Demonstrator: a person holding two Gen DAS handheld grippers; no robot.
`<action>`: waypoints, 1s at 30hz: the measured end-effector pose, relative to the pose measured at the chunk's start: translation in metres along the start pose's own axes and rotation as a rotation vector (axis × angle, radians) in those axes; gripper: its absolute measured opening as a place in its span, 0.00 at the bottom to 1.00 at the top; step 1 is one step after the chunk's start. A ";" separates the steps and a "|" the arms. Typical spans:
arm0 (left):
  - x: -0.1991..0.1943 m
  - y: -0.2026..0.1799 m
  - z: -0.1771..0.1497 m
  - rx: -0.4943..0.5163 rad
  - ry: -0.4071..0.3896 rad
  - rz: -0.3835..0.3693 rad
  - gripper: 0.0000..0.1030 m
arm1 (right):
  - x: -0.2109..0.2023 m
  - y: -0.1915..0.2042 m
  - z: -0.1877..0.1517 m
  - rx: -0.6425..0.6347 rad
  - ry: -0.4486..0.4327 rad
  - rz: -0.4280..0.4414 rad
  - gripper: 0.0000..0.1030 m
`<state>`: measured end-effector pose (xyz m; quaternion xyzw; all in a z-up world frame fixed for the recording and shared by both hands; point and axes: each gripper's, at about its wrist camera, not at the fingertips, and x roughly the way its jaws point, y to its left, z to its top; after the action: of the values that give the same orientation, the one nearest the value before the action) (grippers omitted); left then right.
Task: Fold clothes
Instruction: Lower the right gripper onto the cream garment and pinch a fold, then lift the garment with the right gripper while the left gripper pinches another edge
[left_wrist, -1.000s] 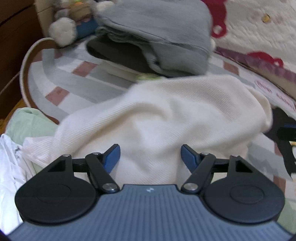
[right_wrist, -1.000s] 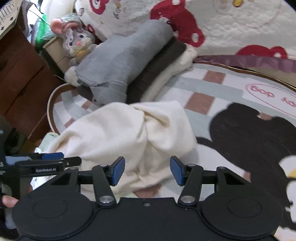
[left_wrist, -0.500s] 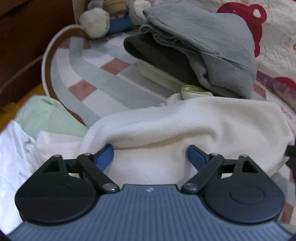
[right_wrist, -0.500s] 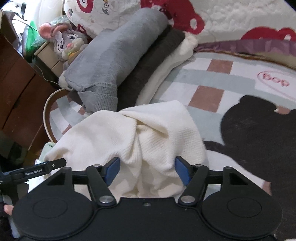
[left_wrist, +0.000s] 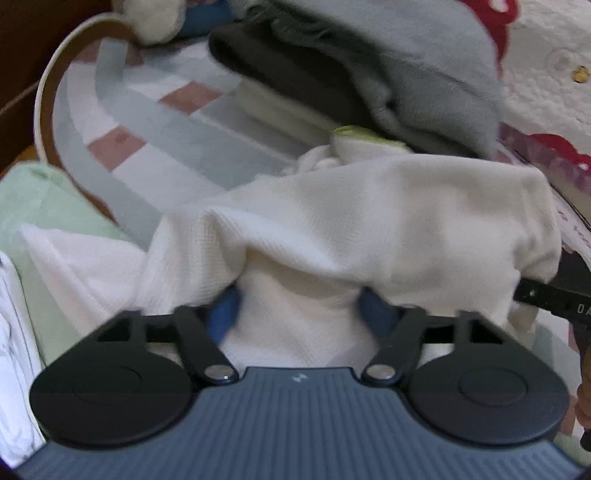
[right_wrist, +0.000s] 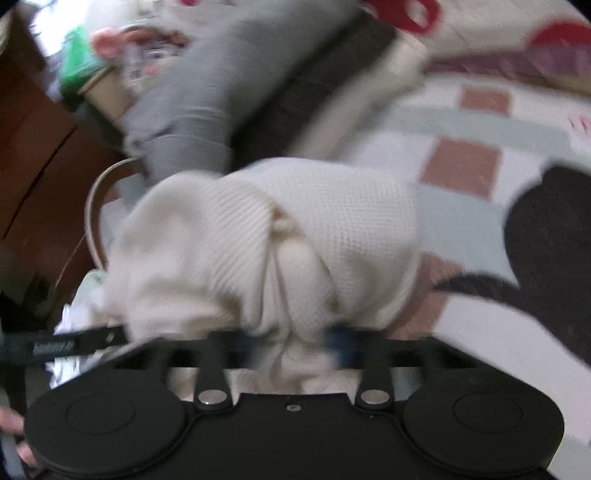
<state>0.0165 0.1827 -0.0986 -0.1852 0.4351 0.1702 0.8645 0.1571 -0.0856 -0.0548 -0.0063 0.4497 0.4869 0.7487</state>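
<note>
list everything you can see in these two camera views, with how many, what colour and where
knit garment: one, cream, bunched on the rug between both grippers
rug: one, white, grey and pink checks, underneath
folded clothes stack: grey on dark brown on cream, behind the garment
plush toy: one, grey with pink ears, blurred, far left
quilt: white with red shapes, at the back
green cloth: one, pale green, left edge
left hand-held gripper: blue pads either side of cream fabric
right hand-held gripper: blurred, pads flanking cream fabric
</note>
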 end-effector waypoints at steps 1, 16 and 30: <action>-0.003 -0.002 0.000 0.007 -0.006 -0.015 0.45 | -0.005 0.004 -0.001 -0.019 -0.023 0.004 0.24; -0.042 -0.080 -0.003 0.059 -0.097 -0.329 0.00 | -0.104 0.024 -0.003 -0.164 -0.307 -0.118 0.19; -0.131 -0.266 0.065 0.276 -0.235 -0.643 0.04 | -0.291 0.001 0.037 -0.221 -0.675 -0.445 0.18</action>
<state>0.1081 -0.0364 0.0901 -0.1732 0.2713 -0.1506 0.9347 0.1458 -0.2788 0.1661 -0.0236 0.1119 0.3334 0.9358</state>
